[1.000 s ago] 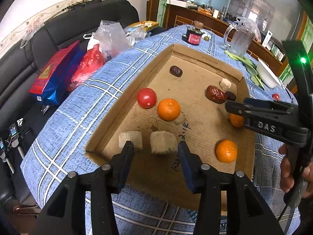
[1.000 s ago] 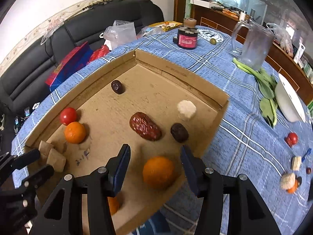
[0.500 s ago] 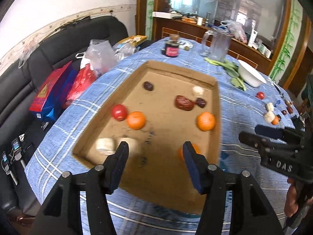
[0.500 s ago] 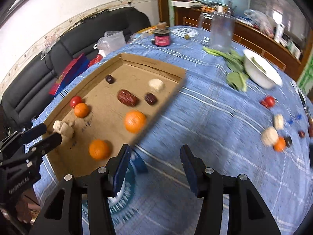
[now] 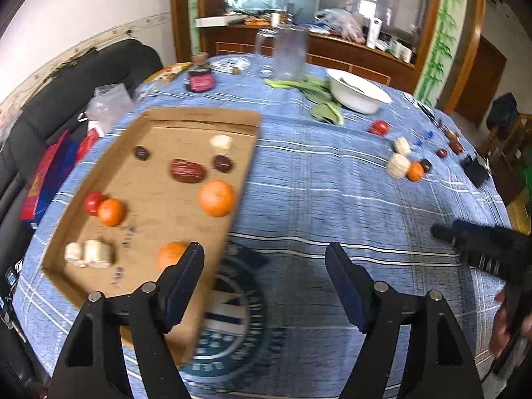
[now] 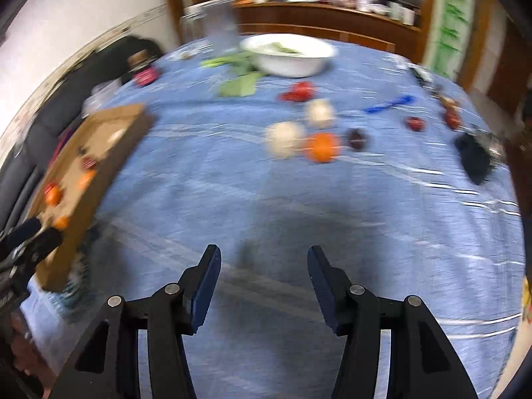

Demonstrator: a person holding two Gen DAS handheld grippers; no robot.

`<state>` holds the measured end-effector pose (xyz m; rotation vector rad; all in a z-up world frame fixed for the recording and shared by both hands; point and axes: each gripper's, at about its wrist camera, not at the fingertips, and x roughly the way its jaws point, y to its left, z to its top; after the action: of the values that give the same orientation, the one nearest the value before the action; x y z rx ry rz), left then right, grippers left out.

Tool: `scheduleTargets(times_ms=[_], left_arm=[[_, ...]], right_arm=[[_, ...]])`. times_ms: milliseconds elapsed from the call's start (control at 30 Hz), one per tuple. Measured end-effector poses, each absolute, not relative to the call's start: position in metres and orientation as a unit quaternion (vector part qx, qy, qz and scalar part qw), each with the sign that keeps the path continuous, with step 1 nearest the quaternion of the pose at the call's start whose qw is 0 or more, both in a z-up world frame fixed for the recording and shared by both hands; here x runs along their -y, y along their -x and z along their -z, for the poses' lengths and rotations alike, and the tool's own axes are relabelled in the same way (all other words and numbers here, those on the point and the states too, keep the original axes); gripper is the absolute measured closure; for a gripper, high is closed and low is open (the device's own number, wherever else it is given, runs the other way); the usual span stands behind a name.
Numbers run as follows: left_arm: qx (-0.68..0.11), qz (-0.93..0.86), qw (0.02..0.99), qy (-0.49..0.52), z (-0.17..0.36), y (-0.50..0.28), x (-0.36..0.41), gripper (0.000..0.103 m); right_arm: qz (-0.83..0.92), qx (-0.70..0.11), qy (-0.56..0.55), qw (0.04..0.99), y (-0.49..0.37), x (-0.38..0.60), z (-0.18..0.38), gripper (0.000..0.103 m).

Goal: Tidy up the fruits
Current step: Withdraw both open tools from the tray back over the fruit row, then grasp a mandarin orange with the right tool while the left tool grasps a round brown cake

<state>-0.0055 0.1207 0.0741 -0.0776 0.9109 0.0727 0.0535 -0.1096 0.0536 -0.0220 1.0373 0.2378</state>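
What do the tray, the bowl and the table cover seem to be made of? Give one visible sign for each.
Tray: corrugated cardboard, matte brown, with folded-up walls and pen marks on its floor.
Bowl: glossy white, likely ceramic or enamel; plastic cannot be ruled out.
Table cover: woven cloth, matte blue with white and dark check lines; it drapes over the table's edge.
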Motion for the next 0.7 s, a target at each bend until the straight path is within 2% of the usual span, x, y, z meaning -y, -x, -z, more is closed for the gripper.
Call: scheduleTargets(times_ms=[167, 600, 633, 667, 700], left_arm=[[-0.454, -0.034, 0.890, 0.019, -0.065, -0.008, -0.095, 0.028], [-0.480, -0.043, 0.876, 0.000, -0.054, -0.041, -0.078, 0.029], [-0.480, -0.041, 0.877, -0.004, -0.055, -0.047, -0.073, 0.029], [-0.479, -0.038, 0.877, -0.008, -0.055, -0.053, -0.068, 0.029], [-0.477, -0.030, 0.879, -0.012, -0.057, -0.062, -0.059, 0.029]], right_arm=[[-0.092, -0.477, -0.003, 0.874, -0.091, 0.149, -0.054, 0.045], [-0.162, -0.473, -0.006, 0.866, -0.164, 0.143, -0.018, 0.045], [-0.168, -0.469, -0.008, 0.867, -0.166, 0.144, -0.018, 0.048], [-0.174, -0.464, -0.007, 0.868, -0.165, 0.144, -0.019, 0.062], [-0.188, -0.467, -0.005, 0.864, -0.164, 0.144, -0.019, 0.071]])
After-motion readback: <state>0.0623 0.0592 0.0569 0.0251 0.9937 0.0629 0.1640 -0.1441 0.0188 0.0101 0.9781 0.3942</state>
